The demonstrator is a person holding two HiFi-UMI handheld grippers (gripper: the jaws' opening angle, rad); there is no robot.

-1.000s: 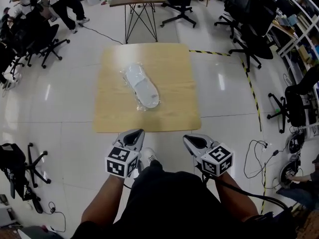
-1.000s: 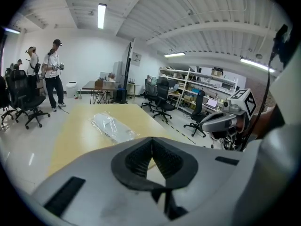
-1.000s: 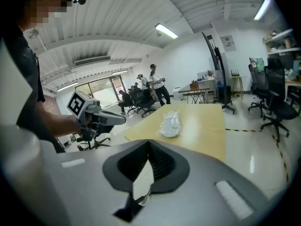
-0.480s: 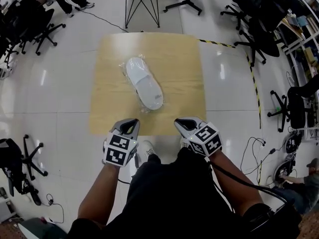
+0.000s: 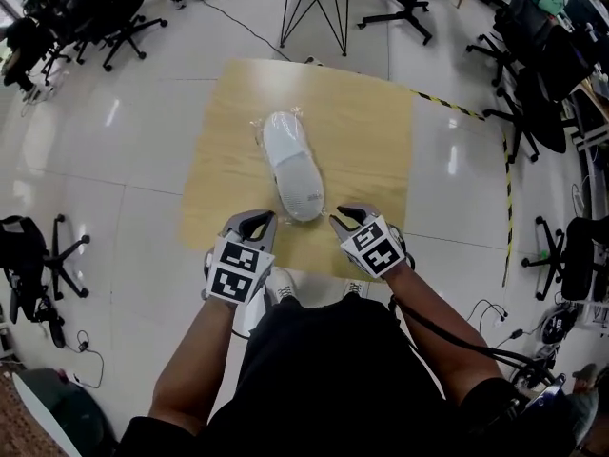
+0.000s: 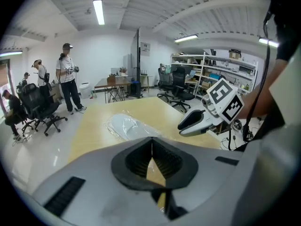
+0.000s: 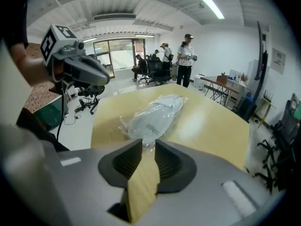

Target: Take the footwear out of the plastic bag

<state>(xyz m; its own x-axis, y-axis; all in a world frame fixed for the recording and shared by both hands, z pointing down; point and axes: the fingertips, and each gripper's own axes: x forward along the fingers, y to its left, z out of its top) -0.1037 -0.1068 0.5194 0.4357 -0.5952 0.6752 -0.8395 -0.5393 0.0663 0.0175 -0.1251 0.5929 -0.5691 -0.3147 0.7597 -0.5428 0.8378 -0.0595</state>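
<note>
**Ana:** Right hand-held gripper (image 5: pixel 339 222): what's new?

**Ben:** It and the left hand-held gripper (image 5: pixel 257 220) have come forward over the near edge of the bench (image 5: pixel 366 131). The plastic bag (image 5: pixel 261 129), with the white slipper (image 5: pixel 295 165) inside, lies just ahead, between them.

**Ana:** Jaws?

**Ben:** The right ones have just been opening and show a narrow gap with nothing in it. The left ones are closed and empty. I judge the grab on the bag comes next.

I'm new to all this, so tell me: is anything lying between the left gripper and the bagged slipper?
Nothing: in the head view only bare wooden table separates the shut left gripper from the slipper in its plastic bag.
</note>
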